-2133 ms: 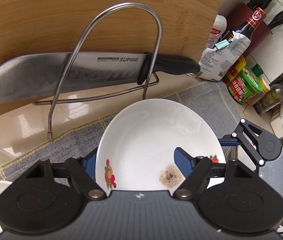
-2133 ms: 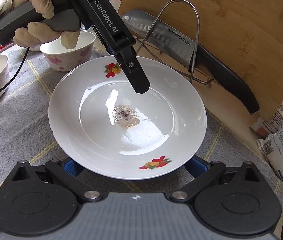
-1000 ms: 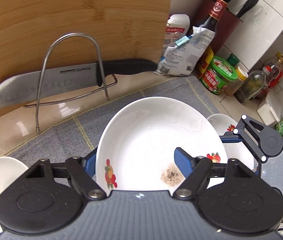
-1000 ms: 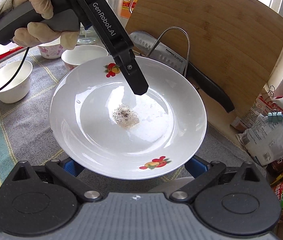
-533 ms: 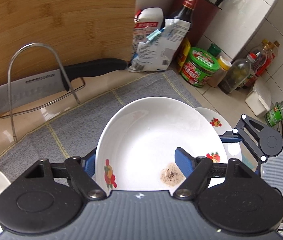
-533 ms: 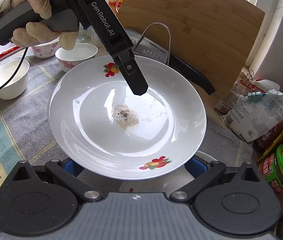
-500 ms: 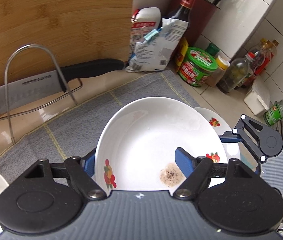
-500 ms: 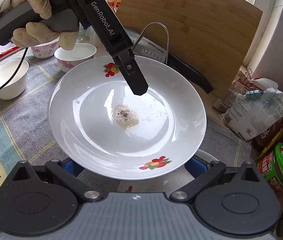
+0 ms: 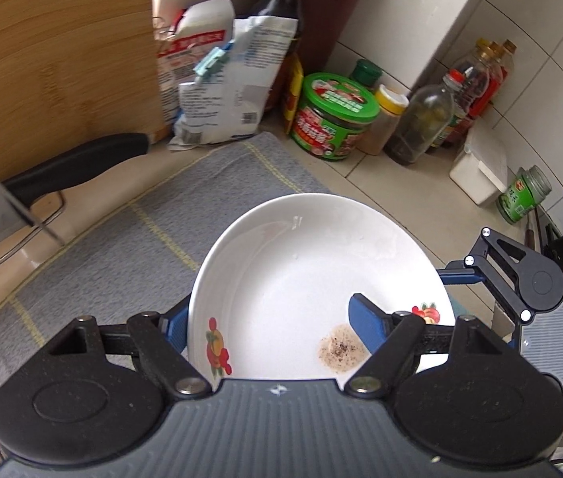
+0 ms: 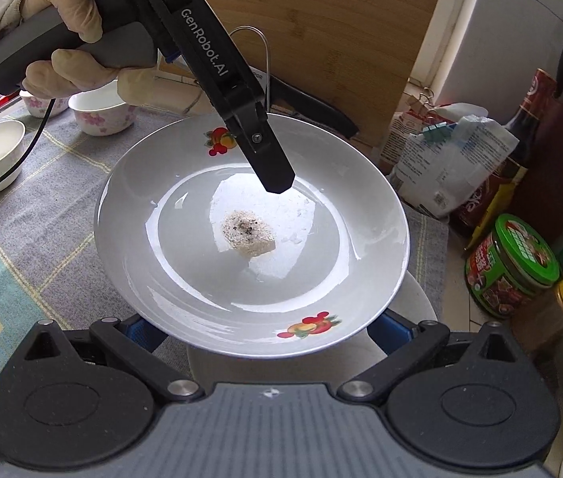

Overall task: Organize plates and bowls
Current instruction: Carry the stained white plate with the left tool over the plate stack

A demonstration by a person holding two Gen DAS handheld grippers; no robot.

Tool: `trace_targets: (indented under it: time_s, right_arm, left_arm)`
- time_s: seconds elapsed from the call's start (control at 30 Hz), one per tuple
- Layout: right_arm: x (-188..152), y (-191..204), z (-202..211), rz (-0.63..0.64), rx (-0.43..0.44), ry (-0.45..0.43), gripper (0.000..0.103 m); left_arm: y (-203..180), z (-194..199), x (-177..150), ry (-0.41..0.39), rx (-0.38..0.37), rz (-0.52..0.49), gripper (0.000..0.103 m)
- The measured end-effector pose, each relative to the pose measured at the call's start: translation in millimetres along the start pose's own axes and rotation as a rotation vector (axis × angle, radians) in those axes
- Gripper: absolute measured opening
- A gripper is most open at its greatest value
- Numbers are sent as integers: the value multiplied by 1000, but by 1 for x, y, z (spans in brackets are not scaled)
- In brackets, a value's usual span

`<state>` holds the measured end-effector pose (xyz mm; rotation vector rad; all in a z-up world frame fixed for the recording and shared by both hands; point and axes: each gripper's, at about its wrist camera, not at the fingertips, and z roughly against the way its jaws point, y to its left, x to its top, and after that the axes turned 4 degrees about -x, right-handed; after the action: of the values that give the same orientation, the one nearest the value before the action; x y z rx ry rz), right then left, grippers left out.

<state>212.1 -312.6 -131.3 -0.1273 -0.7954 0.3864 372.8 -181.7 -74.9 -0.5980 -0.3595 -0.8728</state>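
white plate (image 10: 249,235) with fruit decals is held clear of the grey cloth (image 10: 42,215), carried between both tools over a second white plate (image 10: 413,302) whose edge shows beneath it at 4 o'clock. left gripper (image 9: 269,324) is clamped on the rim: one blue pad under the edge, the other finger (image 10: 269,163) lying over the inner slope at the plate's 12 o'clock in the right wrist view; its jaws have just been opening a little, yet the rim remains between them and gripped. right gripper (image 10: 257,328) straddles the near rim at 6 o'clock, blue pads showing at either side below the edge; whether they press on the plate cannot be told from these views. handling assessment: glazed ceramic, stiff, moderately heavy for a rim hold, brittle on impact. the well is wet and glossy with a speckled residue (image 10: 247,233) at centre, so the surface is judged slippery; a single rim pinch may let it pivot. recommended hold is on the rim at opposite edges, kept level. hazards nearby: knife (image 9: 74,167) at 10 o'clock in the left wrist view, green-lidded jar (image 9: 331,119) and bottles at 1 o'clock, small bowls (image 10: 102,113) at 10 o'clock in the right wrist view.
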Motion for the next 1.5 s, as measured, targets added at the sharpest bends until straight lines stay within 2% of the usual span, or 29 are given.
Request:
trace_targets:
  time_s: [0.6,0.93,1.5]
  right_arm:
    - [-22,-15,7,-78,-62,41,103]
    - [-27,-20,-2,-128,-20,37,103]
    - [-27,-27,-13,-138,-10,74,103]
  left_arm:
    - [-23,-35,17,36,-38,-71,79]
    - [-21,-45,18,54,-21,-74,79]
    - [-19,-57,22,66,-11,-76,79]
